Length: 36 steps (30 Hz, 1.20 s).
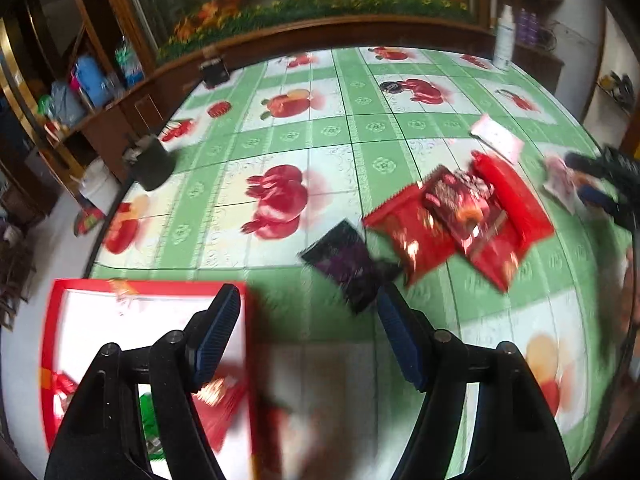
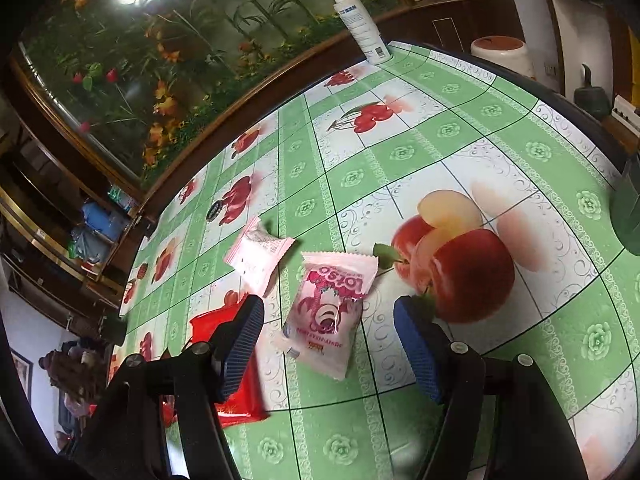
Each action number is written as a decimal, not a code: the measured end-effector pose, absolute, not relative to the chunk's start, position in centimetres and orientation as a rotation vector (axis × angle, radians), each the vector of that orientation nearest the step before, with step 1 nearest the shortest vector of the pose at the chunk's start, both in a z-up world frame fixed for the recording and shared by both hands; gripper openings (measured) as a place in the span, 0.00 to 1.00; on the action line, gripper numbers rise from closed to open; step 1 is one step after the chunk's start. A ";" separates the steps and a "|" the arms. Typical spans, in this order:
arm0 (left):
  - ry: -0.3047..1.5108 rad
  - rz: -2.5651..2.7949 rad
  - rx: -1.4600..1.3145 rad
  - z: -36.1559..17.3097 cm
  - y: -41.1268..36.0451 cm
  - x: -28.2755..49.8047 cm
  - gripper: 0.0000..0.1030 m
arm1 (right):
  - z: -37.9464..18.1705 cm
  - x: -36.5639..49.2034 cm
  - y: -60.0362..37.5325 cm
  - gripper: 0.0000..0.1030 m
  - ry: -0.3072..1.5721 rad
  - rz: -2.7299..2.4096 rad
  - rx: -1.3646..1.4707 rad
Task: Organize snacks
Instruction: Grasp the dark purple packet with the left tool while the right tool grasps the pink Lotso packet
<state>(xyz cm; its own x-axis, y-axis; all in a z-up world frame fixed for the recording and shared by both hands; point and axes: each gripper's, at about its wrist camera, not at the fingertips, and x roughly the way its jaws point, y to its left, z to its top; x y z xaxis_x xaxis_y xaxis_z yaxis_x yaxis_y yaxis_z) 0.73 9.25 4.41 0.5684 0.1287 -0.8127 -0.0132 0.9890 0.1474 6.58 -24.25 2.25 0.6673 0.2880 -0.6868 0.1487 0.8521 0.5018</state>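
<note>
My left gripper [image 1: 308, 320] is open and empty above the table, just right of a red-rimmed white tray [image 1: 52, 320] that holds red and green packets. A dark purple packet [image 1: 348, 264] lies just ahead of it, with a pile of red packets [image 1: 460, 224] beyond. My right gripper [image 2: 328, 324] is open with its fingers either side of a pink "Lotso" packet [image 2: 328, 312] on the cloth. A second pink packet [image 2: 256, 256] lies behind it and a red packet [image 2: 240, 376] under the left finger. The right gripper shows in the left view [image 1: 608, 188].
A green fruit-print tablecloth [image 2: 500, 360] covers the table. A white spray bottle [image 2: 364, 24] stands at the far edge. A black cup [image 1: 152, 164] sits at the left edge, a small dark box [image 1: 214, 72] and a dark cap [image 1: 390, 87] further back.
</note>
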 end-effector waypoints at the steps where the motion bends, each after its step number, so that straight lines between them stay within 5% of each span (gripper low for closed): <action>1: 0.972 0.095 0.109 4.2 9.3 1.4 0.69 | 2.2 6.6 -24.2 0.68 0.841 0.083 0.562; 18: 1.042 0.101 0.128 1.2 6.6 5.9 0.69 | 1.6 7.4 -24.5 0.68 0.863 0.108 0.628; 23: 1.004 0.012 0.149 1.2 5.6 5.3 0.44 | 1.5 7.5 -24.4 0.68 0.866 0.102 0.619; 36: 0.982 -0.078 -0.009 1.2 6.1 0.4 0.39 | 1.7 7.9 -20.8 0.71 0.871 0.026 0.343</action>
<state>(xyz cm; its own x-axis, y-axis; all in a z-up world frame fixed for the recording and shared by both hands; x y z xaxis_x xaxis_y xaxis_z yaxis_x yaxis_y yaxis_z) 0.40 6.08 1.16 0.5529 -0.0704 -0.8302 0.0623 0.9971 -0.0430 7.91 -20.80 1.65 0.6473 0.1613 -0.7450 0.1161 0.9451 0.3054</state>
